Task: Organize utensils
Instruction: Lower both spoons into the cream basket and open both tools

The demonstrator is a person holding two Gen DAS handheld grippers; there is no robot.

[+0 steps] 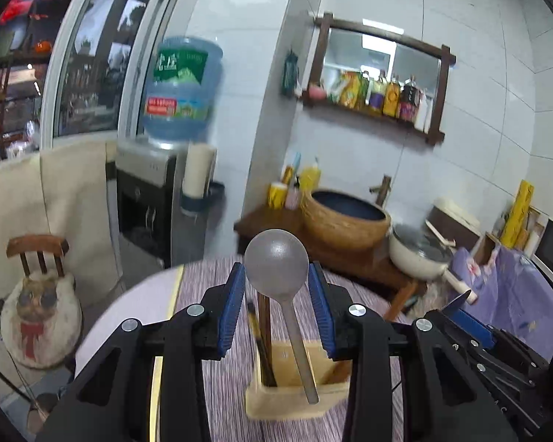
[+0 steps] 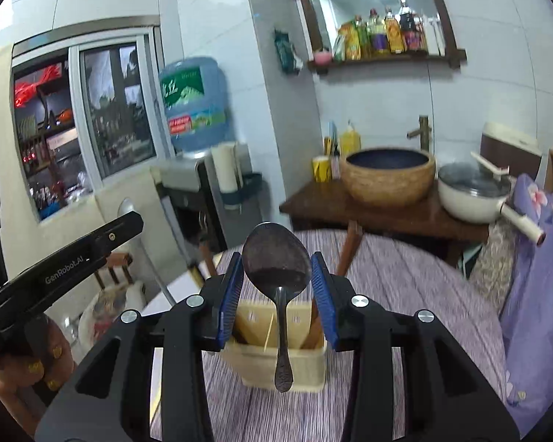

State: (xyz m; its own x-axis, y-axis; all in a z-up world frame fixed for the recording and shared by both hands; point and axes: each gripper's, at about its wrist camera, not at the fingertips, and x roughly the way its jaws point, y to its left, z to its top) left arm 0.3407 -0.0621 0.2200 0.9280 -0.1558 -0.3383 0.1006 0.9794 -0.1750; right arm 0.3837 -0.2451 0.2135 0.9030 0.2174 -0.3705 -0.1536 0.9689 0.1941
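My left gripper (image 1: 276,276) is shut on the bowl of a grey round spoon (image 1: 275,259). Its handle hangs down over a beige utensil holder (image 1: 295,397) on the striped table. Dark chopsticks (image 1: 263,335) stand in the holder's left compartment. My right gripper (image 2: 276,276) is shut on the bowl of a dark metal spoon (image 2: 276,261). Its patterned handle hangs down in front of the same holder (image 2: 282,364). The right gripper also shows at the right edge of the left wrist view (image 1: 472,316). The left gripper's body shows at the left of the right wrist view (image 2: 55,272).
The striped tablecloth (image 2: 405,287) covers a round table. Beyond it a wooden stand bears a woven basin (image 2: 387,176) and a white pan (image 2: 472,191). A water dispenser (image 1: 147,199) stands at the left. A purple floral cloth (image 2: 538,276) hangs at the right.
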